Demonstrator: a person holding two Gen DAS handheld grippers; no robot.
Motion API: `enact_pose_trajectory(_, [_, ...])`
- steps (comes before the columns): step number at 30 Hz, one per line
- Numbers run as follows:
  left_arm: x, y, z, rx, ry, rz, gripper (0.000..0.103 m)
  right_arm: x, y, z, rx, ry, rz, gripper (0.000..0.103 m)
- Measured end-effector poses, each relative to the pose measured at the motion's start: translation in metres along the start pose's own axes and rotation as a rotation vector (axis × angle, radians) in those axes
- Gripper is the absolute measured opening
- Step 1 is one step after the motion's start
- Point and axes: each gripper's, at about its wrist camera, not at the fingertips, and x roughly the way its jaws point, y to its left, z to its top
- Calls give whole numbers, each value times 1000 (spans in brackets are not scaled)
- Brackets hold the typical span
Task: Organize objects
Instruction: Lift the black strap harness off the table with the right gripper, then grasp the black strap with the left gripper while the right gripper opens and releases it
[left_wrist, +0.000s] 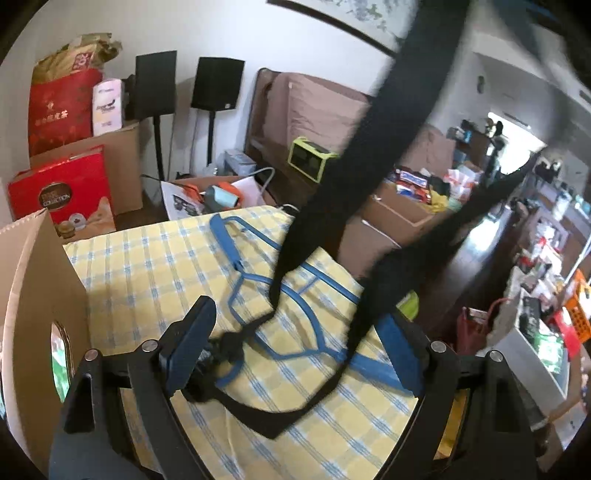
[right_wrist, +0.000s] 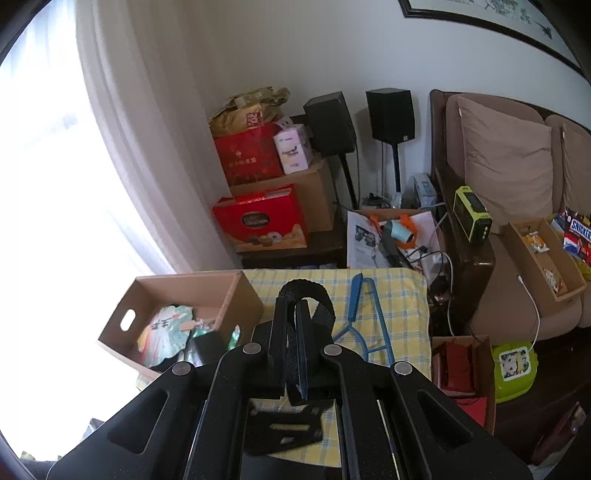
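Observation:
A black strap (left_wrist: 325, 206) hangs from the top of the left wrist view down to the yellow checked cloth (left_wrist: 147, 266), where its lower end loops and knots. My left gripper (left_wrist: 299, 332) is open low over the cloth, with the strap's knot and blue hangers (left_wrist: 258, 291) between its fingers. My right gripper (right_wrist: 293, 314) is shut on the black strap (right_wrist: 304, 290), whose loop curls over the fingertips, held high above the cloth (right_wrist: 399, 295). A blue hanger (right_wrist: 360, 314) lies on the cloth beyond it.
An open cardboard box (right_wrist: 229, 291) with a fan and oddments stands at the cloth's left; its wall shows in the left wrist view (left_wrist: 40, 295). Red gift boxes (right_wrist: 258, 221), speakers (right_wrist: 389, 114), a sofa (right_wrist: 509, 166) and floor clutter surround the table.

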Motion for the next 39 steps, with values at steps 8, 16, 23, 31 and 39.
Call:
enact_pose_trajectory(8, [29,20,10,-50,55,38,45,-26,-2,5,-6,-49,-9,4])
enact_pose_trajectory(16, [3,24,27,-90,17,6,1,-20,-30,-12,39,-34,-68,4])
enact_pose_trajectory(23, [-50,29,58,-115,-58,-32,1,24,-61,-41,111,58,-111,4])
enact_pose_trajectory(31, [-98,19,93,-83,-110,-35,1,57,-53,-58,138,112,-55,4])
enact_pose_trajectory(39, [-121,34,102,-107,-94,-13,1,74,-17,-58,97,125,14,7])
